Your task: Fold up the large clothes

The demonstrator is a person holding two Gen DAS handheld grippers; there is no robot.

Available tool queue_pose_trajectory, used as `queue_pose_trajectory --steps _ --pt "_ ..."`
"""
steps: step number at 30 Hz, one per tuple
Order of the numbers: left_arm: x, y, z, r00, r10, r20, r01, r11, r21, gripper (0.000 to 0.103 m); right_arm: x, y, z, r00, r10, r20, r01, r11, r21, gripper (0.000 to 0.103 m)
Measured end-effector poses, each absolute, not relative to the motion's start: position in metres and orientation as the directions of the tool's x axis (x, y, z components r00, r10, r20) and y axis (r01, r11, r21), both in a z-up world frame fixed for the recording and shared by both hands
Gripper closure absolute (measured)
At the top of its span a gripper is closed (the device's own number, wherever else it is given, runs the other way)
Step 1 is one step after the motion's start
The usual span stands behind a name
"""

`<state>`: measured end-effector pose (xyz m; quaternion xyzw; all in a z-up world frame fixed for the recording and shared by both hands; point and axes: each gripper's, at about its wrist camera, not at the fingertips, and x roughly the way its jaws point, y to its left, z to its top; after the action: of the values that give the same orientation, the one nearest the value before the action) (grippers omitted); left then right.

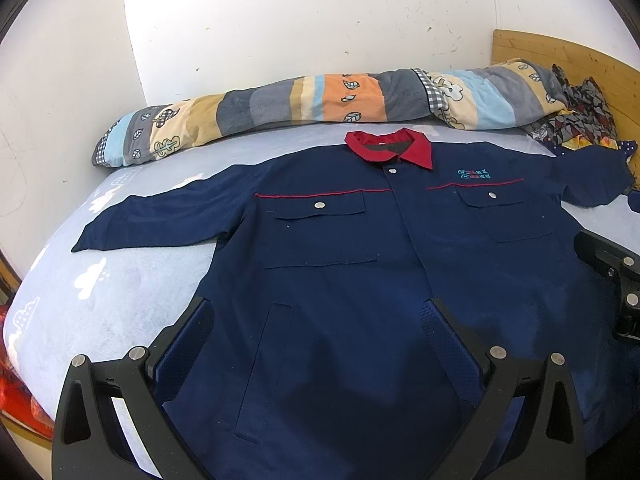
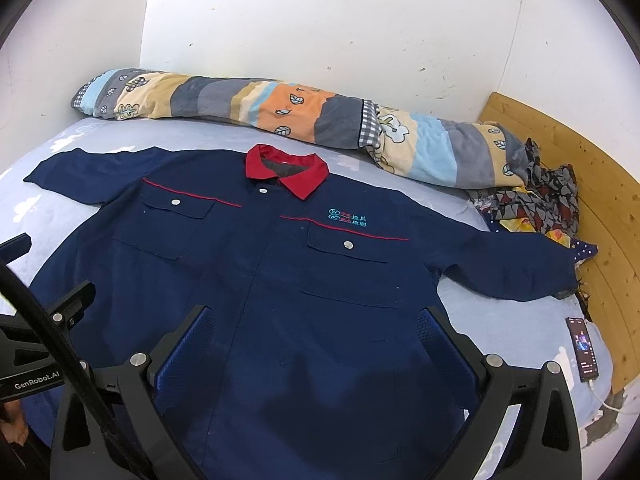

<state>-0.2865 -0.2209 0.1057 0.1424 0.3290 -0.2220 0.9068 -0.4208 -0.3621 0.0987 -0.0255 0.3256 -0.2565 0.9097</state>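
Note:
A navy work jacket [image 1: 340, 248] [image 2: 264, 280] with a red collar [image 1: 390, 148] [image 2: 286, 170] lies flat and face up on the bed, both sleeves spread out to the sides. My left gripper [image 1: 316, 312] hovers open over the jacket's lower left half, with nothing between its fingers. My right gripper [image 2: 316, 316] hovers open over the lower right half, also with nothing held. The right gripper's body shows at the right edge of the left wrist view, and the left gripper's body at the left edge of the right wrist view.
The bed has a light blue sheet [image 1: 100, 280] with cloud prints. A rolled striped quilt [image 1: 320, 100] [image 2: 300, 120] lies along the white wall. Patterned clothes [image 2: 536, 200] are piled by the wooden headboard [image 2: 592, 208]. A phone [image 2: 582, 348] on a cable lies near the right sleeve.

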Motion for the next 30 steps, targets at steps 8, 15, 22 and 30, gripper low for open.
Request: queue_pose_trajectory --steps 8,15,22,30 --pt "-0.286 -0.221 0.106 0.684 -0.308 -0.661 0.497 0.861 0.112 0.000 -0.422 -0.364 0.100 0.659 -0.478 -0.580 0.450 0.869 -0.204 0.000" --pt "-0.283 -0.215 0.103 0.675 -0.308 -0.670 0.493 0.864 0.099 0.000 -0.462 -0.468 0.127 0.735 -0.330 -0.592 0.531 0.823 0.201 0.000" --pt "-0.265 -0.231 0.108 0.655 -0.322 -0.684 0.510 0.856 0.086 0.000 -0.554 -0.633 0.125 0.772 -0.355 -0.527 0.622 0.594 0.510 0.000" --pt "-0.208 -0.293 0.102 0.614 -0.305 -0.728 0.533 0.840 0.099 0.000 -0.640 -0.808 0.094 0.759 -0.405 -0.510 0.645 0.359 0.675 0.000"
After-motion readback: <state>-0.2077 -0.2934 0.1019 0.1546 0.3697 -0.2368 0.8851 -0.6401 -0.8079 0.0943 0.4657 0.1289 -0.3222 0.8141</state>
